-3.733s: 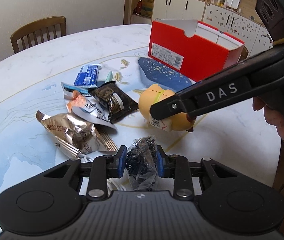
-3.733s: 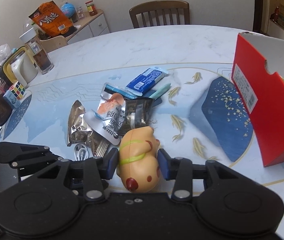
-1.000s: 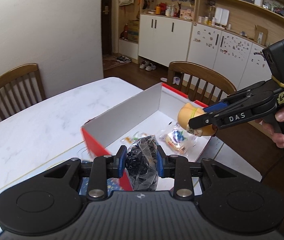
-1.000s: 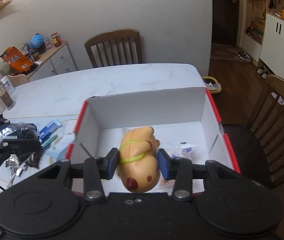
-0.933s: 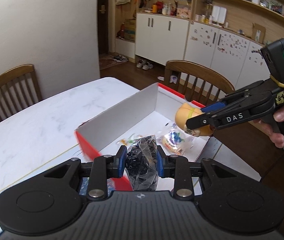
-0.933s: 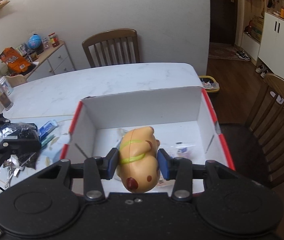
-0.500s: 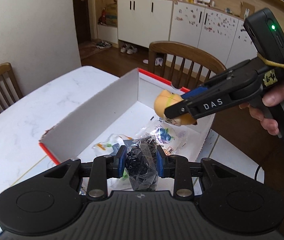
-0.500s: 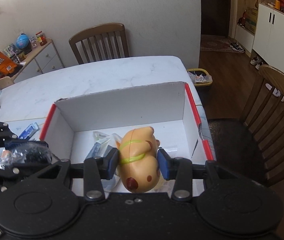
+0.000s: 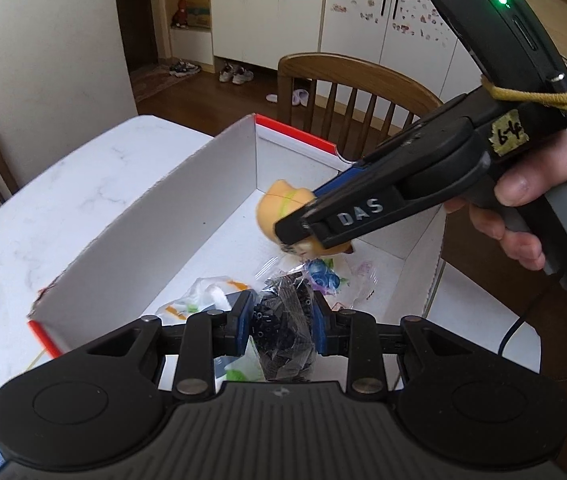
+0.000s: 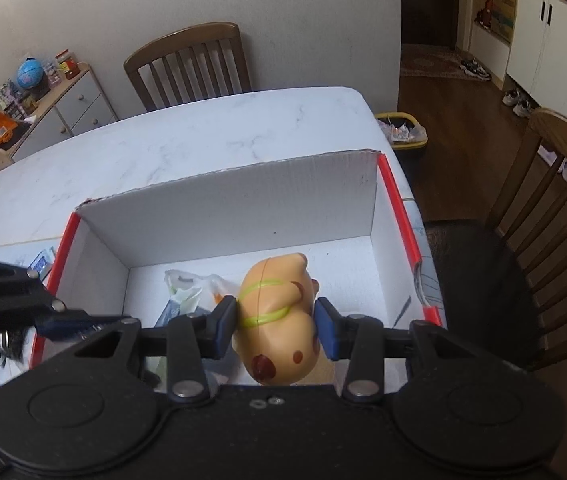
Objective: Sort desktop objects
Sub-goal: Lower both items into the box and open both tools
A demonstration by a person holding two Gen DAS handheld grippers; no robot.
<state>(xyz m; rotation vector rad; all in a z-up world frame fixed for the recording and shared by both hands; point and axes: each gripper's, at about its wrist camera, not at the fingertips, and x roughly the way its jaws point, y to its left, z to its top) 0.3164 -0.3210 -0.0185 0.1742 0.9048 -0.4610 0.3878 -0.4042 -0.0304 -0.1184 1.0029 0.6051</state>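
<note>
The left tool (image 9: 281, 322) pinches a small bag of dark pieces (image 9: 283, 328); the right tool (image 10: 275, 322) pinches an orange toy animal (image 10: 277, 316). Both have come from the bench (image 10: 203, 136) to hang over the open red box (image 10: 235, 208), above the packets (image 9: 203, 300) inside. I judge that only the release is left.

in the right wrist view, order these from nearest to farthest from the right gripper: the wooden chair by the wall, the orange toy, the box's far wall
1. The orange toy, clamped between the jaws of the right gripper, above the box floor.
2. The box's far wall, the white cardboard panel straight ahead, beyond the toy.
3. The wooden chair by the wall, across the table, behind the box.
</note>
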